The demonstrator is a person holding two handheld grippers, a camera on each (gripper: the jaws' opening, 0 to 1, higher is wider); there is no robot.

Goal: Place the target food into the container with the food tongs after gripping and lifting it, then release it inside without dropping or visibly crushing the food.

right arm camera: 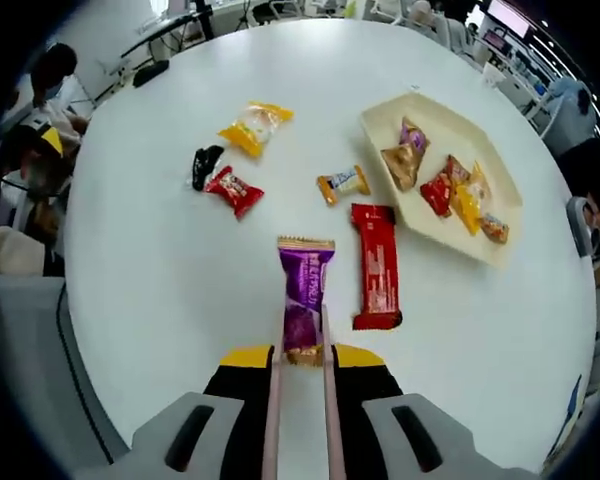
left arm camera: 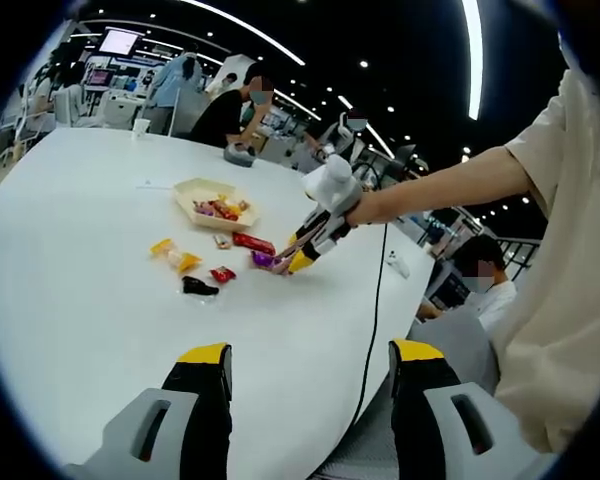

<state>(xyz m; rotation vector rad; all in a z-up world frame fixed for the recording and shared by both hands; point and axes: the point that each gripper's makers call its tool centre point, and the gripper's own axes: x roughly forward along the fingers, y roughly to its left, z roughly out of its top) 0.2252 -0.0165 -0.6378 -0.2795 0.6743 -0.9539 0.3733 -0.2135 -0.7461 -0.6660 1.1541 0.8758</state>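
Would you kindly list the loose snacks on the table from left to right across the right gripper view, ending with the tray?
Black candy → small red packet → yellow packet → purple wrapper → small orange-and-white candy → long red bar → cream tray.

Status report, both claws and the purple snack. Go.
Right claw shut on tongs, tips at purple wrapper on the table. Left claw open, empty. Red bar lies between wrapper and tray.
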